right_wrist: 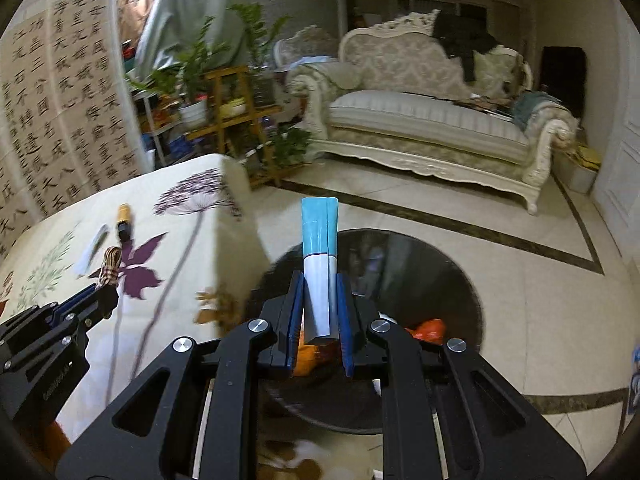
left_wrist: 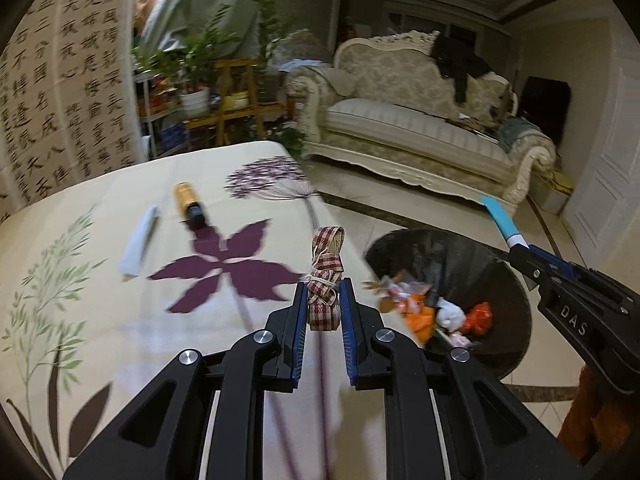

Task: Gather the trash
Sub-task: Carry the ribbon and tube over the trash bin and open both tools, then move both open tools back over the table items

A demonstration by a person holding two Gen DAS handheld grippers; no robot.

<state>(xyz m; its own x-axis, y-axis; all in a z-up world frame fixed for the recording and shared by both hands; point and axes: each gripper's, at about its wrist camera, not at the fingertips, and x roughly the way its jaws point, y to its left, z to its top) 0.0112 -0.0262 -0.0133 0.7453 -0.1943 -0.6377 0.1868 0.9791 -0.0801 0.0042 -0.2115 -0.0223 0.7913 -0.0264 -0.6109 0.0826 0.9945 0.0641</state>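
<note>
Farthest left on the cream, flower-printed cloth-covered surface (left_wrist: pixel 100 340), a flat white paper sleeve (left_wrist: pixel 138 240) is lying with its long axis running away from the cameras, and just beside it to the right a gold-and-black cylindrical bottle (left_wrist: pixel 190 203) is lying on its side; both are waiting well ahead and to the left of either claw.

The left claw (left_wrist: pixel 323 304) is pinching a red-and-cream checked ribbon bundle tied with string (left_wrist: pixel 326 270), jaws pressed against its sides, the bundle's long axis pointing forward along the fingers. It is hanging over the surface's right edge, with the round black-lined trash bin (left_wrist: pixel 508 272) sitting lower on the tiled floor to its right, already holding orange and white wrappers (left_wrist: pixel 440 312).

The right claw (right_wrist: pixel 320 308) is pinching a folded white-and-turquoise paper packet (right_wrist: pixel 319 268), which is sticking up and forward from the jaws, and it is hovering directly above the bin's open mouth (right_wrist: pixel 400 252). So the right hand is the nearer one and looks ready to let go; the left one is probably needing a short sideways carry past the surface edge first. The floor around the bin is offering open room, though the two claws are standing near each other.
</note>
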